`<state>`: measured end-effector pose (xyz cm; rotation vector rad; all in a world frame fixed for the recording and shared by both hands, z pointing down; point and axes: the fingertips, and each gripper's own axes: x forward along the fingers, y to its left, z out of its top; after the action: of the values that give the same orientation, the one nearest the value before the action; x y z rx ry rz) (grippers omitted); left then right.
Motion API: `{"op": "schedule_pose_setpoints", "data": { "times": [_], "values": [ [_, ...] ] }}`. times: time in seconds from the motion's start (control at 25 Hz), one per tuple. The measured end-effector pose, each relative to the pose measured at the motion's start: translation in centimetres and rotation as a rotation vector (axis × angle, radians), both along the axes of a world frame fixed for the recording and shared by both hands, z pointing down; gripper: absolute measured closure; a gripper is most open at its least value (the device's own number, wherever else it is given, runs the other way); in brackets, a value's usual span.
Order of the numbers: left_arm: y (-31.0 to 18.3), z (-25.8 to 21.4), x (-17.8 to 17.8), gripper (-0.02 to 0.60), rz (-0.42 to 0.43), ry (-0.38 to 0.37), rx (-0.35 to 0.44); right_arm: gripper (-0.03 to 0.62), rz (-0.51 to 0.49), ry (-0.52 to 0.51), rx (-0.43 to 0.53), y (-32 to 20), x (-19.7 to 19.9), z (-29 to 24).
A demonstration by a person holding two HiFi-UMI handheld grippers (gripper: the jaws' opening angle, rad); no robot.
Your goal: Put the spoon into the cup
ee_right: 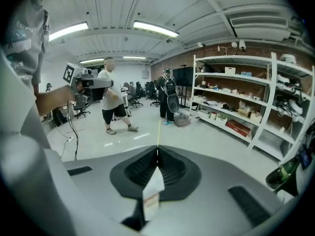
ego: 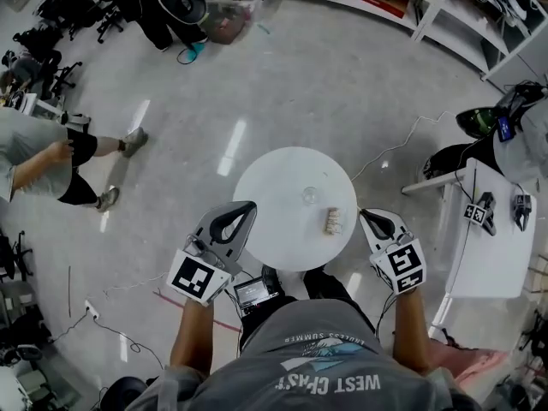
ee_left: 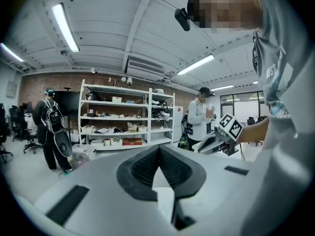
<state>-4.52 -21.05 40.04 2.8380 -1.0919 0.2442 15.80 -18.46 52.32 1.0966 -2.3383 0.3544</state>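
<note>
A small clear glass cup [ego: 310, 196] stands near the middle of the round white table [ego: 274, 229]. To its right lies a small pale patterned packet [ego: 332, 221]; no spoon shows clearly in any view. My left gripper [ego: 243, 209] hovers at the table's left front edge, shut and holding nothing. My right gripper [ego: 368, 216] is at the table's right front edge, also shut and holding nothing. In the left gripper view the jaws [ee_left: 158, 147] meet at their tips. The right gripper view shows the tips [ee_right: 157, 150] closed, with the packet [ee_right: 151, 200] seen through the gap behind them.
A white side table [ego: 488, 255] with spare grippers stands to the right. A person [ego: 51, 157] walks on the floor at left. Shelves [ego: 445, 7] line the far wall, and cables [ego: 402, 144] trail over the floor. A small black screen device [ego: 253, 293] sits below the table's front edge.
</note>
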Motion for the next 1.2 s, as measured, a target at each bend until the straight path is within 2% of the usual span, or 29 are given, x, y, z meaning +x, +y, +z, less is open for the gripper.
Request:
{"op": "schedule_pose_setpoints", "data": {
  "times": [0.68, 0.88, 1.2],
  "values": [
    [-0.2, 3.3, -1.1, 0.577, -0.051, 0.001, -0.099, 0.591, -0.047, 0.039, -0.216, 1.4, -1.0, 8.8],
    [0.3, 5.1, -1.9, 0.578, -0.041, -0.056, -0.105, 0.591, -0.063, 0.051, -0.268, 1.7, -1.3, 11.4],
    [0.3, 6.4, -2.5, 0.578, -0.077, -0.044, -0.139, 0.590, -0.076, 0.080, -0.334, 1.8, -1.3, 15.0]
  ]
}}
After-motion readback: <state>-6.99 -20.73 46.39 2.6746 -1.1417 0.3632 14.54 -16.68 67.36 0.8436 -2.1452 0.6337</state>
